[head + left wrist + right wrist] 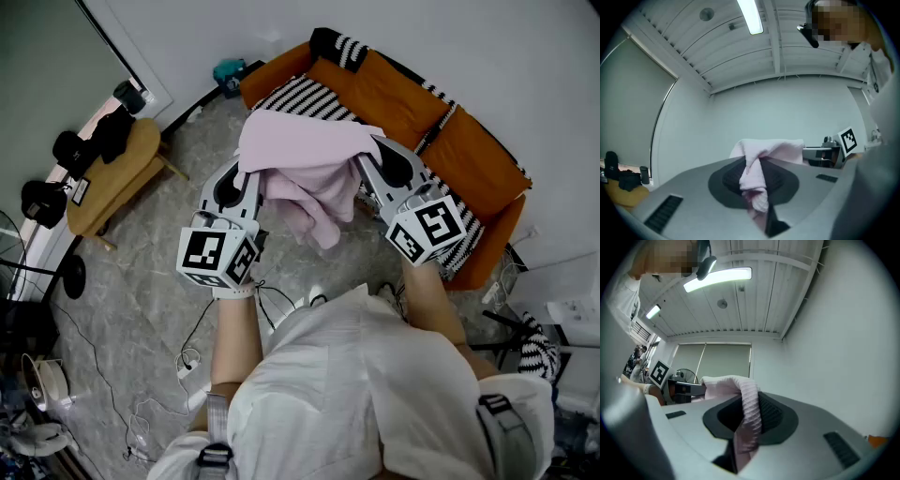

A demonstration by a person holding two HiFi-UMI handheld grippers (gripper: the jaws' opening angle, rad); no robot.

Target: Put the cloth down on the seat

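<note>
A pale pink cloth [305, 169] hangs stretched between my two grippers, in the air over the front of an orange sofa [473, 164]. The sofa's seat carries a black-and-white striped cover [305, 98]. My left gripper [246, 173] is shut on the cloth's left edge; in the left gripper view the pink cloth [754, 176] is pinched between the dark pads. My right gripper [367, 155] is shut on the right edge, and the ribbed cloth [749, 416] runs down between its jaws. The middle of the cloth sags below both grippers.
A low wooden table [112, 178] with black gear stands at the left. Cables [192, 356] trail over the grey marble floor by the person's feet. A teal object [228, 72] sits at the sofa's left end. White walls rise behind the sofa.
</note>
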